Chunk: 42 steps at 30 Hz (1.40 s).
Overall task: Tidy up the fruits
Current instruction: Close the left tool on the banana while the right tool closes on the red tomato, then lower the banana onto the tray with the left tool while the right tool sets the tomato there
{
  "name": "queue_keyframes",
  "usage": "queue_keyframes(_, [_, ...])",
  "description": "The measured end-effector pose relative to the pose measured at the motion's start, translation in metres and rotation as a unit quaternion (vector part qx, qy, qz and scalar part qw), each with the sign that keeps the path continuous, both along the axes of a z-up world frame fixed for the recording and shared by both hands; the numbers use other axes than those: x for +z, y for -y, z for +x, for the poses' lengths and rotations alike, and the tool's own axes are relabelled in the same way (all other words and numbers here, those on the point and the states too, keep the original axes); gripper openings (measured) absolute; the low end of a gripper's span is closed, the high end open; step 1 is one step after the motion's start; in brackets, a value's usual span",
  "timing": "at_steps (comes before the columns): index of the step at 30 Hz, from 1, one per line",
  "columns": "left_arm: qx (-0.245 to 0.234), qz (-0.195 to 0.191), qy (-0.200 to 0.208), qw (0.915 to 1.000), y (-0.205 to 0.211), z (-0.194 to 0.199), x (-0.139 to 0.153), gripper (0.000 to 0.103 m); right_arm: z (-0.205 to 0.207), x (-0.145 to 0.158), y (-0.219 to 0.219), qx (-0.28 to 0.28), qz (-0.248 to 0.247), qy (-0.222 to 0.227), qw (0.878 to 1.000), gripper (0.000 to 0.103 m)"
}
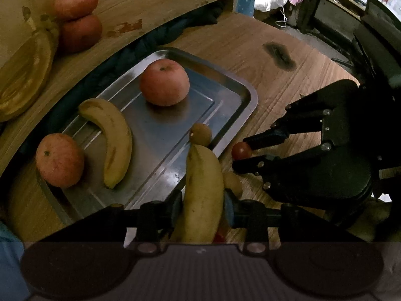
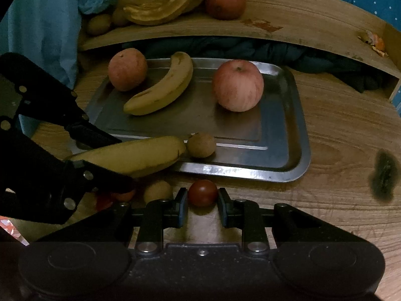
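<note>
A steel tray on the wooden table holds two apples, a banana and a small brown fruit near its front rim. In the left wrist view my left gripper is shut on a second banana, whose tip hangs over the tray's near edge. My right gripper is shut on a small red tomato just in front of the tray. The left wrist view shows the tomato between the right gripper's fingertips.
A raised wooden shelf behind the tray carries more apples, a banana bunch and orange peel. Dark cloth lies beneath it. Another brown fruit and red bits lie under the held banana.
</note>
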<state>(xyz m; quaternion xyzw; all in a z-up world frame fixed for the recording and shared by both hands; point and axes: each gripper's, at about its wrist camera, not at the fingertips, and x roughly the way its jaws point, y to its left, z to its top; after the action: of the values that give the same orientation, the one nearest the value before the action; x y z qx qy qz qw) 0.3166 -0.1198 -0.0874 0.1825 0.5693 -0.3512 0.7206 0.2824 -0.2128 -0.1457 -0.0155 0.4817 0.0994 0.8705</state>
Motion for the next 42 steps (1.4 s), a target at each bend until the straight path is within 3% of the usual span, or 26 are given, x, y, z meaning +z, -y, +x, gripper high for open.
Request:
queue_keyframes(13, [0.045, -0.019, -0.029, 0.9984, -0.007, -0.002, 0.003, 0.035, -0.010, 0.007, 0.005, 0.002, 0.003, 0.007, 1.000, 0.027])
queue_keyframes(27, [0.085, -0.036, -0.015, 0.9957, -0.012, 0.003, 0.016, 0.035, -0.018, 0.014, 0.006, 0.007, 0.003, 0.017, 1.000, 0.027])
queue_keyframes(42, [0.135, -0.044, 0.013, 0.9898, -0.033, 0.043, 0.021, 0.035, -0.002, 0.027, 0.007, -0.004, -0.001, 0.044, 0.999, 0.027])
